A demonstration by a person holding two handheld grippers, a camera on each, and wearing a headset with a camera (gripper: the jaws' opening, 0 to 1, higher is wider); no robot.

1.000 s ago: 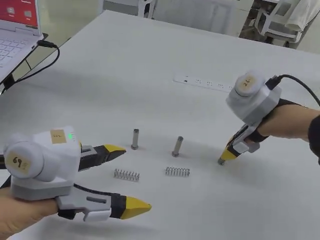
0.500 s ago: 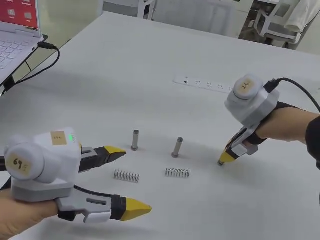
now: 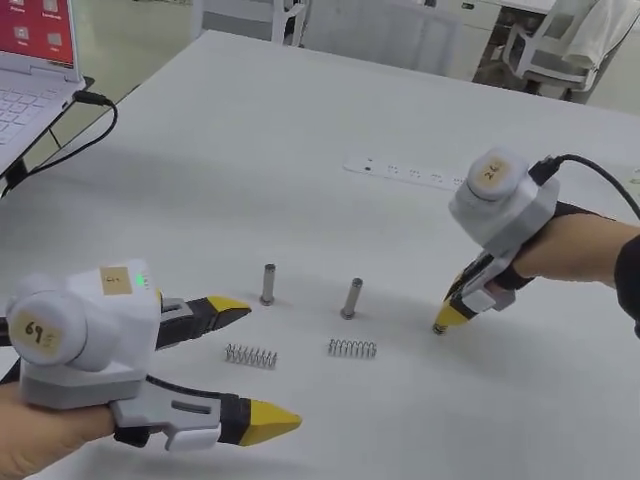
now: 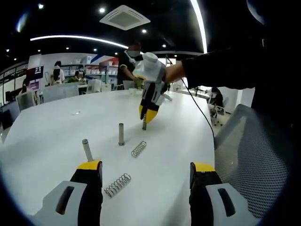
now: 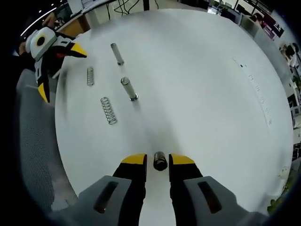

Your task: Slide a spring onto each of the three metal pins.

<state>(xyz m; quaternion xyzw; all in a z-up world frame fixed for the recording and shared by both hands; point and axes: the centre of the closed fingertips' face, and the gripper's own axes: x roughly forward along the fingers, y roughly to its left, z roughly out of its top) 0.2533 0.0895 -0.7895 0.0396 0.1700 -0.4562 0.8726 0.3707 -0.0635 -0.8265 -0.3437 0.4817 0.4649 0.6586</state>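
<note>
Two bare metal pins (image 3: 268,283) (image 3: 351,298) stand upright on the white table (image 3: 250,150). In front of them lie two springs (image 3: 250,356) (image 3: 352,348). My right gripper (image 3: 447,319) points down at the third pin (image 5: 160,161), its yellow tips closed around a spring (image 4: 144,124) on that pin. My left gripper (image 3: 250,365) hovers open at the near left, with nothing between its fingers. In the left gripper view the nearer spring (image 4: 117,184) lies just ahead of the left gripper (image 4: 146,165).
A white power strip (image 3: 405,172) lies beyond the pins. An open laptop (image 3: 30,60) with a black cable (image 3: 90,125) sits at the far left edge. Office chairs (image 3: 550,45) stand behind the table.
The head camera has tilted slightly, so everything sits a little lower. The right gripper's body has tipped a bit while its tips stay at the third pin. The left gripper has hardly moved.
</note>
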